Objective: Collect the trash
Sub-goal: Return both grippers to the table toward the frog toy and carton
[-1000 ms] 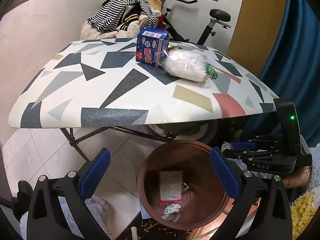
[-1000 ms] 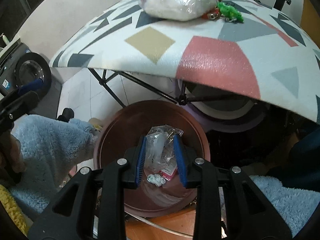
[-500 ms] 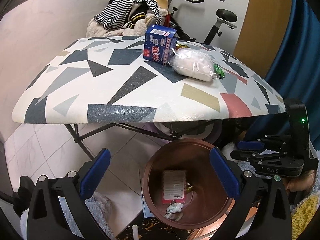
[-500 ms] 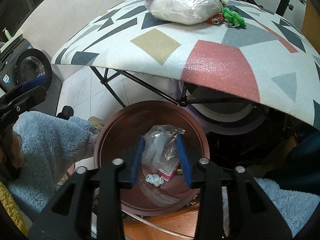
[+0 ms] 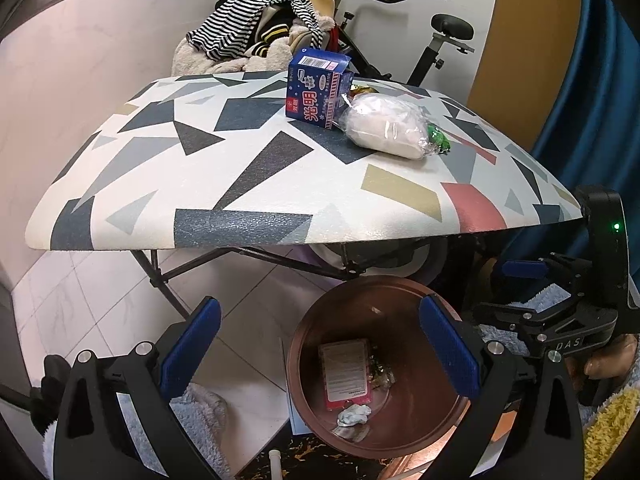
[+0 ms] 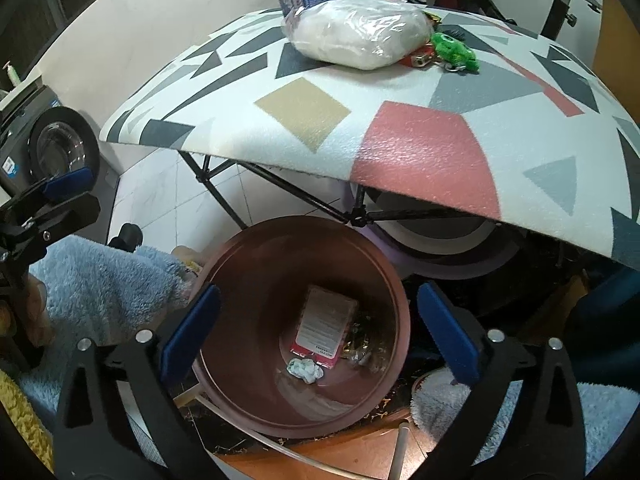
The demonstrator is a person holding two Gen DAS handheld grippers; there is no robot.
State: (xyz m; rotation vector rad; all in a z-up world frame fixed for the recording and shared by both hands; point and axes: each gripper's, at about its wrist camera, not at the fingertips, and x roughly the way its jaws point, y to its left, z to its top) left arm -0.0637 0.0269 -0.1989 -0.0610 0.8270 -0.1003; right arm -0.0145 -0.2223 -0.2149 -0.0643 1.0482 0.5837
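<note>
A brown round bin (image 5: pixel 304 344) (image 6: pixel 400 312) stands on the floor under the patterned table's front edge. Inside lie a pink-and-white packet (image 5: pixel 345 372) (image 6: pixel 326 322), a crumpled white paper (image 5: pixel 354 414) (image 6: pixel 305 369) and a clear plastic wrapper (image 6: pixel 362 354). My right gripper (image 6: pixel 318 332) is open and empty above the bin; it also shows in the left wrist view (image 5: pixel 524 288). My left gripper (image 5: pixel 318 344) is open and empty, left of the bin. On the table (image 5: pixel 200 184) lie a blue carton (image 5: pixel 318 90) and a white plastic-wrapped bundle (image 5: pixel 384 126) (image 6: pixel 360 34).
A green toy (image 6: pixel 454 50) and a red item (image 6: pixel 418 58) lie beside the bundle. A pile of striped clothes (image 5: pixel 256 36) and an exercise bike (image 5: pixel 436 48) stand behind the table. Blue fluffy fabric (image 6: pixel 100 280) lies left of the bin. A washing machine (image 6: pixel 60 148) is at far left.
My right gripper has opened and the clear plastic wrapper it held has dropped into the bin. Both grippers have drifted a little; the left stays open.
</note>
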